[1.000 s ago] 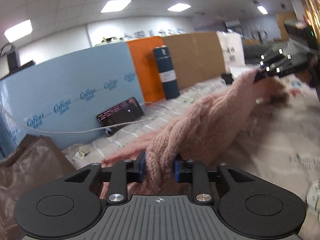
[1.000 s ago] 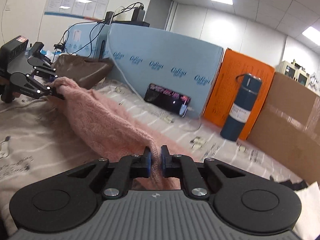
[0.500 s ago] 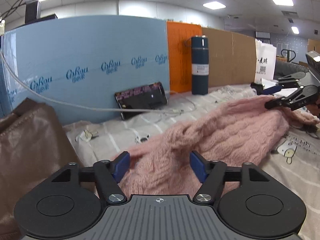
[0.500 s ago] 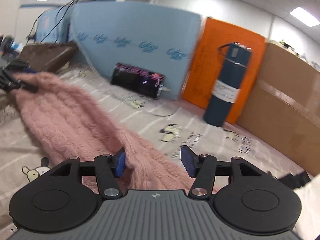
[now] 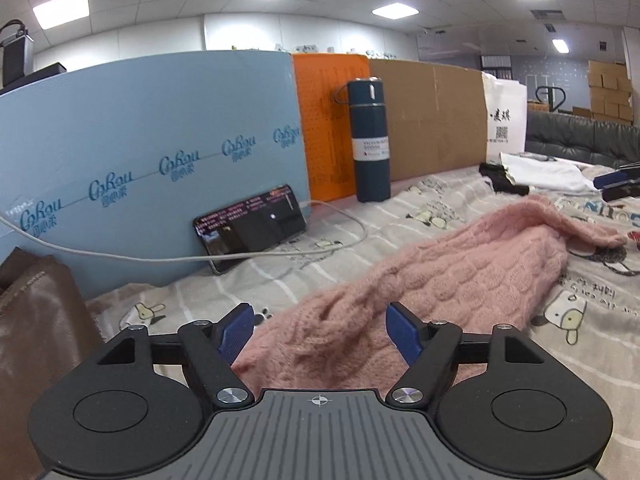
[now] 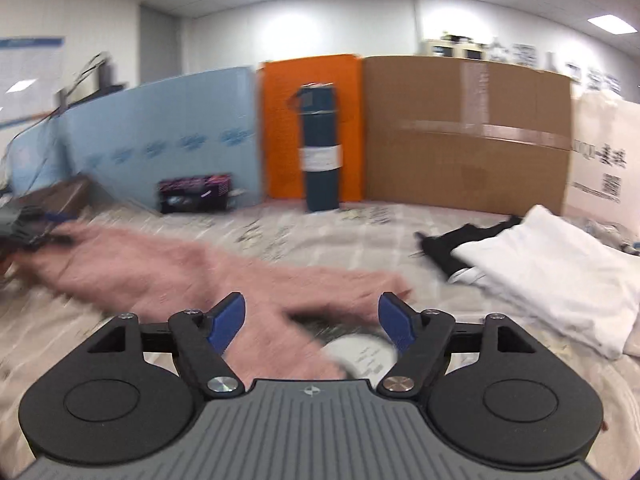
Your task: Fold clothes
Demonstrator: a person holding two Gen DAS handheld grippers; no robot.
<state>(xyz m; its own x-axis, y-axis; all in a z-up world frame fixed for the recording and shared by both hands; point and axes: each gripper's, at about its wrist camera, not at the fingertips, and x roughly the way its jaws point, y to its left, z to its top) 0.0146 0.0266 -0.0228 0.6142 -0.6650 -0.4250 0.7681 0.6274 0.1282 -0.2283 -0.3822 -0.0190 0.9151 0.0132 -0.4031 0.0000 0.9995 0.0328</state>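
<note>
A pink knitted sweater (image 5: 432, 280) lies in a long bunched strip on the printed bed sheet (image 5: 580, 320). My left gripper (image 5: 320, 322) is open, its blue pads either side of the sweater's near end without gripping it. In the right wrist view the same sweater (image 6: 208, 272) lies blurred across the sheet. My right gripper (image 6: 312, 314) is open above its other end. The right gripper also shows at the far right of the left wrist view (image 5: 618, 184).
A blue foam board (image 5: 152, 152), orange board (image 5: 332, 120) and cardboard (image 5: 436, 120) stand along the back. A dark blue flask (image 5: 370, 140), a phone (image 5: 252, 228) with cable and a brown bag (image 5: 36, 340) stand near them. White (image 6: 552, 264) and black (image 6: 460, 240) clothes lie at right.
Both grippers were shut on the sweater and held it up; they have opened and let it drop onto the sheet. The right gripper has swung to the right.
</note>
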